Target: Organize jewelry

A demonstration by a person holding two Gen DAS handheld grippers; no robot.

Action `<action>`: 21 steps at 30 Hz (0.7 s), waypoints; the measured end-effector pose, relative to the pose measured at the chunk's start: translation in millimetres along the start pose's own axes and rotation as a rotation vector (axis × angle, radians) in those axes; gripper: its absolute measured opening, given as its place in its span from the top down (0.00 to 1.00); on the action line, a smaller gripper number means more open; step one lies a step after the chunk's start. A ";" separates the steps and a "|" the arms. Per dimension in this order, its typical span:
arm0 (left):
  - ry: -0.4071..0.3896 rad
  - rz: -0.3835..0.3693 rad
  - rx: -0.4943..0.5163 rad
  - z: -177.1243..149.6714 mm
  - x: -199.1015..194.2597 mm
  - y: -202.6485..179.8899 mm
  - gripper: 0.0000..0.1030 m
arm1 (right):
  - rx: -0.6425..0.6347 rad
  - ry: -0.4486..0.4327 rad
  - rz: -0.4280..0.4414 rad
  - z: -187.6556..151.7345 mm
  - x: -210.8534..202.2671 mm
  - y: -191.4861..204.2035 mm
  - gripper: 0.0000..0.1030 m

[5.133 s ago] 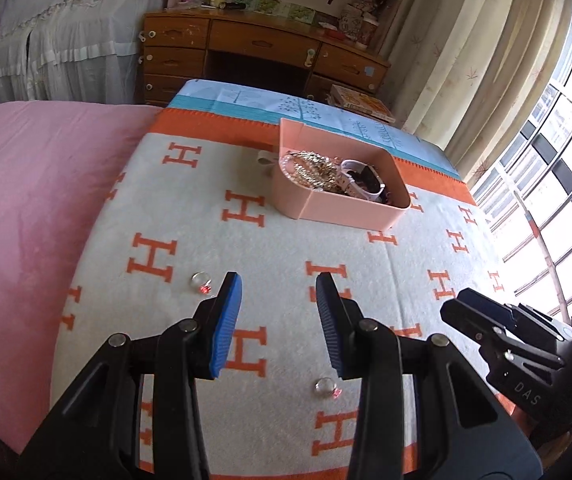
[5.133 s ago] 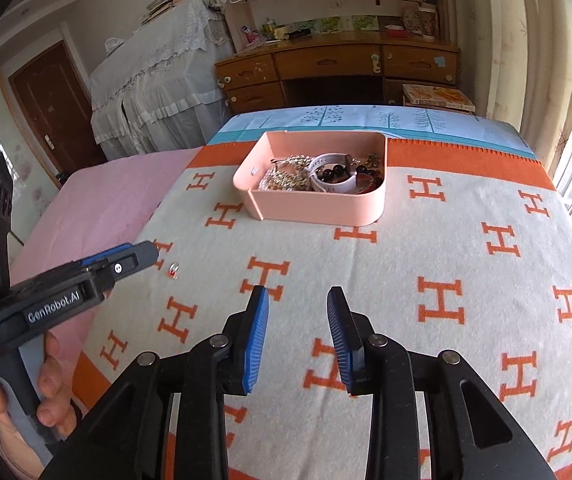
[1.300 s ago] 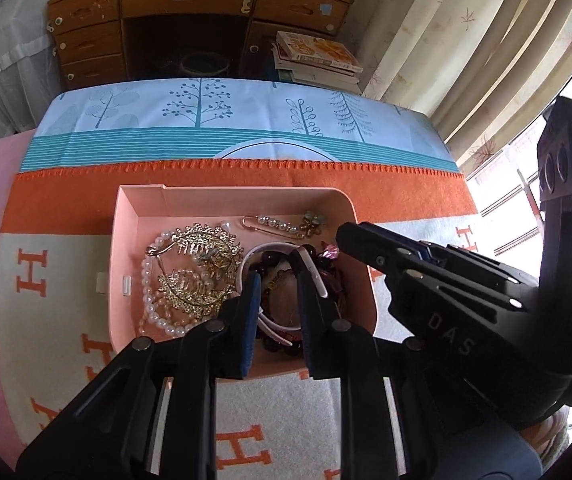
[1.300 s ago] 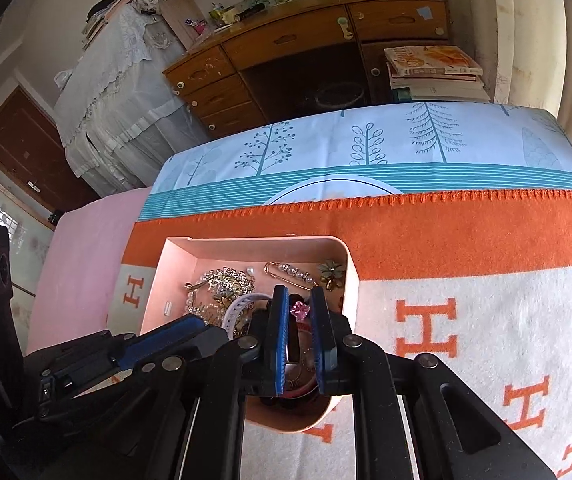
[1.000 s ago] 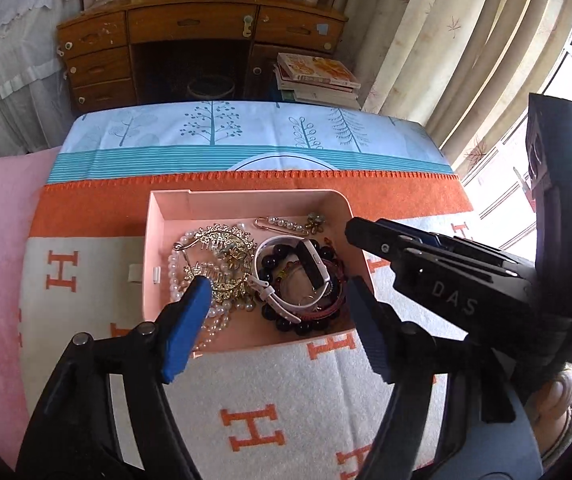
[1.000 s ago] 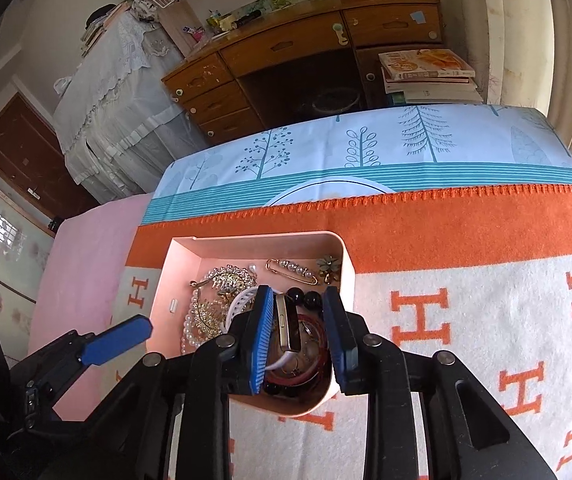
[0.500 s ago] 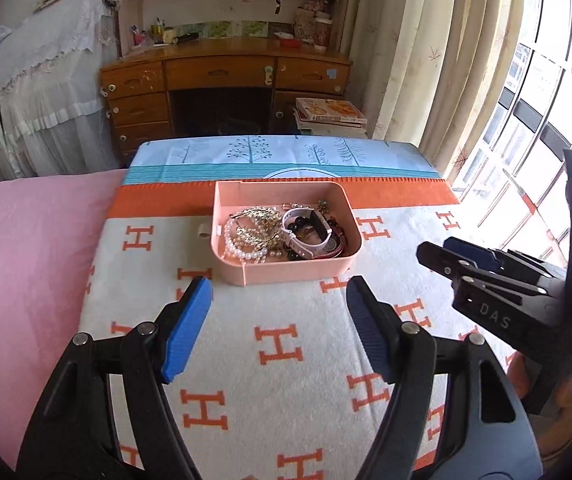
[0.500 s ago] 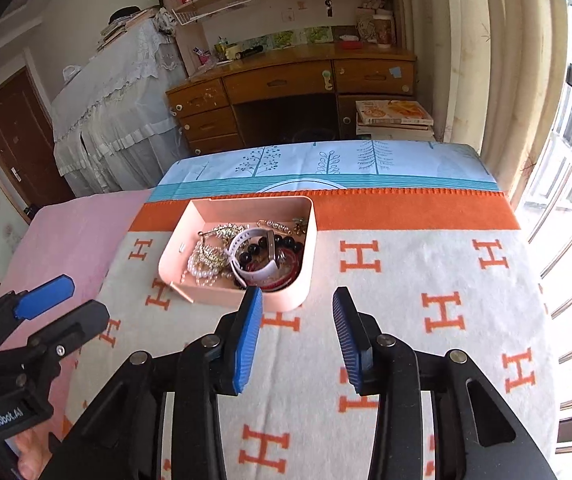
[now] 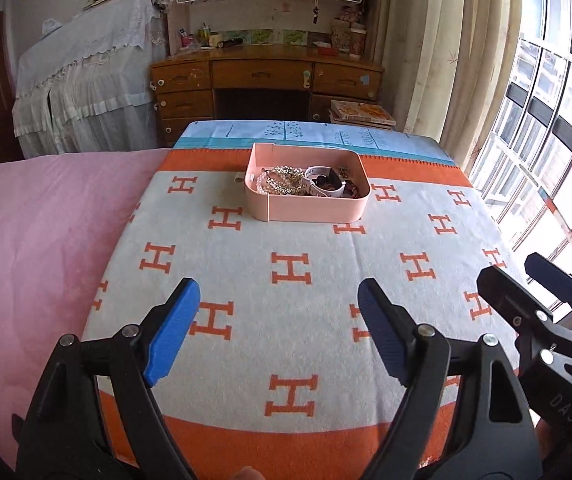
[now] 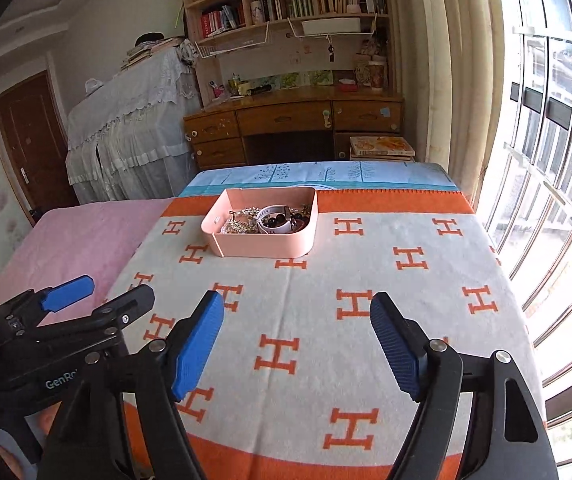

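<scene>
While the pink tray (image 9: 306,210) stands on the far part of the H-patterned blanket (image 9: 294,304) spread on the bed, the jewelry is gathered inside it: a pearl strand (image 9: 264,186), a gold ornament (image 9: 286,176), a white watch (image 9: 326,184) and dark beads (image 10: 272,222) can be made out. No loose piece is seen on the blanket in either view. The left tongs (image 9: 276,334) are held low over the near end of the blanket, well apart from the tray, with the jaws opening to nearly their widest and nothing between them. The right tongs (image 10: 296,346) are likewise held back from the tray, their jaws opening wide and empty.

The task is judged close to done, if not finished. The main risk lies in the pile itself: chains, pearls and the watch strap are heaped together, so tangling is likely if anything is pulled out. The tray rests on soft bedding and could be tipped or slid if pressed on its rim. A small ring hidden in a fold of the blanket might also be overlooked.
</scene>
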State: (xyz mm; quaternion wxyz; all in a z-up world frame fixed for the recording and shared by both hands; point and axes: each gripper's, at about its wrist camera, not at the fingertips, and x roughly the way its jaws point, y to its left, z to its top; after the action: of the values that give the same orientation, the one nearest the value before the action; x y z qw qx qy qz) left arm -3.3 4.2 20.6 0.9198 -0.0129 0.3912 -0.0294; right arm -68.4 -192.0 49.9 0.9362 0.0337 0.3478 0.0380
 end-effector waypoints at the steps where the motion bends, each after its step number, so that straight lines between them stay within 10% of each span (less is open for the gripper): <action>1: -0.003 0.007 -0.013 -1.2 -0.8 -0.6 0.23 | -0.003 -0.007 -0.013 -3.2 -5.1 0.6 0.25; 21: -0.048 0.065 -0.036 -1.8 -12.5 -7.4 0.23 | 0.020 0.019 -0.010 -11.2 -5.4 -1.8 0.24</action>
State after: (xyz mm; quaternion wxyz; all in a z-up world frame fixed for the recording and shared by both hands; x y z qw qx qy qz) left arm -13.6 -2.4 28.7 0.9289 -0.0175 0.3699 0.0079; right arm -79.7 -193.9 44.8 0.9327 0.0409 0.3569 0.0302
